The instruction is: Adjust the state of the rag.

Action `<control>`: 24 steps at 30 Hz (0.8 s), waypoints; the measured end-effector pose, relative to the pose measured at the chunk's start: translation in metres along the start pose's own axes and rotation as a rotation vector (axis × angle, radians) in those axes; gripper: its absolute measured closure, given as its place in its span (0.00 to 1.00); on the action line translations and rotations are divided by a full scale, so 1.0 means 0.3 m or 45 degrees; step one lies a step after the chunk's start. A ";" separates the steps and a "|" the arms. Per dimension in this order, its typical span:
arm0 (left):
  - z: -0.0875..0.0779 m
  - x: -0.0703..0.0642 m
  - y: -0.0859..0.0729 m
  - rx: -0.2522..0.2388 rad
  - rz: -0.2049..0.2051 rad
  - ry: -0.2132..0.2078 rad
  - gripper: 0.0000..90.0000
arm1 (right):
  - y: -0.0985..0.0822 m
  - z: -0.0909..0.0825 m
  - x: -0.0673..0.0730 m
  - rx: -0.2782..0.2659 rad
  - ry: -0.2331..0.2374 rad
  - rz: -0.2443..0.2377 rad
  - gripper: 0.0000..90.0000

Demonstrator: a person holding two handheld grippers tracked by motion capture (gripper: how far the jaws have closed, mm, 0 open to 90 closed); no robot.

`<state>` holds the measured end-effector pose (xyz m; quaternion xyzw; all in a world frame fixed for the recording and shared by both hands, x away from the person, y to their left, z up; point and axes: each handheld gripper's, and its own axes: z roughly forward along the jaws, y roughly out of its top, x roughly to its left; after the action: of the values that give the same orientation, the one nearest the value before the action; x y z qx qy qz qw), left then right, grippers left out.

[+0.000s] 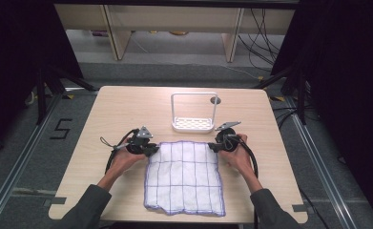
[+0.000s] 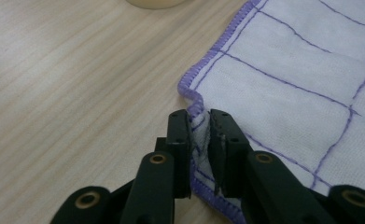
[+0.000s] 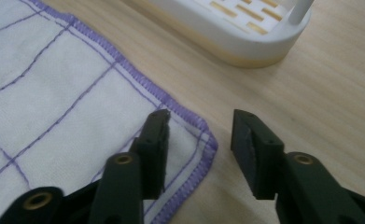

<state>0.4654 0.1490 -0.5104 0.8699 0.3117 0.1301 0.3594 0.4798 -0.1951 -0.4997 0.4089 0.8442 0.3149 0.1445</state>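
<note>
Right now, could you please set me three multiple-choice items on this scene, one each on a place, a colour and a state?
1. Where does the white rack stand?
A. beyond the cloth
B. on the cloth
C. on the floor

2. What colour is the hem of the cloth?
A. red
B. purple
C. green

3. How do the left tongs stand?
A. wide open above the rack
B. shut on bare wood
C. shut on the cloth's corner

Answers: 1 A, the high view shows it past the cloth's far edge. 2 B, purple stitching. 3 C, fabric is pinched between the pads.
</note>
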 end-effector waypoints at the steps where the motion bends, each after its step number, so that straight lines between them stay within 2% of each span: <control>1: 0.001 -0.002 -0.001 -0.008 0.003 0.020 0.91 | -0.001 -0.001 0.000 0.024 0.007 0.011 0.71; 2: 0.003 -0.006 -0.002 -0.013 0.018 0.024 0.92 | -0.004 0.003 -0.003 0.031 0.014 0.010 0.74; 3: 0.006 -0.012 -0.001 -0.020 0.025 0.035 0.93 | -0.006 0.003 -0.002 0.021 0.047 0.046 0.78; 4: 0.003 -0.014 0.002 -0.004 0.054 0.039 0.93 | -0.006 0.002 -0.005 0.025 0.053 0.033 0.82; 7: 0.004 -0.015 0.002 -0.016 0.052 0.041 0.93 | -0.013 0.008 -0.008 -0.006 0.100 0.015 0.94; 8: 0.003 -0.015 0.001 -0.020 0.045 0.043 0.94 | -0.011 0.003 -0.007 0.005 0.100 0.036 0.96; 9: 0.000 -0.014 0.002 -0.028 0.053 0.052 0.94 | -0.014 0.007 -0.010 -0.020 0.085 0.014 0.96; 10: -0.005 -0.012 0.003 -0.034 0.054 0.057 0.94 | -0.013 -0.002 -0.008 -0.018 0.071 0.027 0.96; 11: -0.009 -0.012 0.006 -0.047 0.042 0.064 0.94 | -0.009 -0.009 -0.014 -0.041 0.087 0.008 0.97; 12: -0.016 -0.009 0.011 -0.054 0.056 0.074 0.94 | -0.004 -0.022 -0.012 -0.052 0.099 0.028 0.97; 13: -0.019 -0.009 0.015 -0.062 0.056 0.083 0.94 | 0.005 -0.038 -0.017 -0.060 0.089 0.005 0.97; 15: -0.028 -0.008 0.033 -0.088 0.060 0.079 0.94 | 0.018 -0.061 -0.011 -0.090 0.086 0.016 0.97; 16: -0.033 -0.006 0.046 -0.100 0.066 0.080 0.94 | 0.025 -0.073 -0.011 -0.090 0.088 -0.002 0.97; 18: -0.046 -0.005 0.070 -0.125 0.067 0.092 0.94 | 0.039 -0.092 -0.008 -0.137 0.079 -0.003 0.97; 20: -0.064 -0.004 0.103 -0.140 0.090 0.091 0.94 | 0.056 -0.120 -0.015 -0.157 0.090 -0.027 0.97; 21: -0.070 -0.008 0.116 -0.156 0.087 0.108 0.94 | 0.065 -0.136 -0.015 -0.166 0.094 -0.012 0.97; 22: -0.079 -0.007 0.129 -0.144 0.110 0.112 0.94 | 0.074 -0.148 -0.023 -0.193 0.089 -0.037 0.97; 24: -0.097 -0.010 0.152 -0.155 0.135 0.119 0.94 | 0.091 -0.176 -0.024 -0.221 0.094 -0.009 0.97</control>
<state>0.4705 0.1381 -0.4576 0.8547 0.2729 0.2080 0.3895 0.4741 -0.2100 -0.4419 0.3800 0.8199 0.4013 0.1494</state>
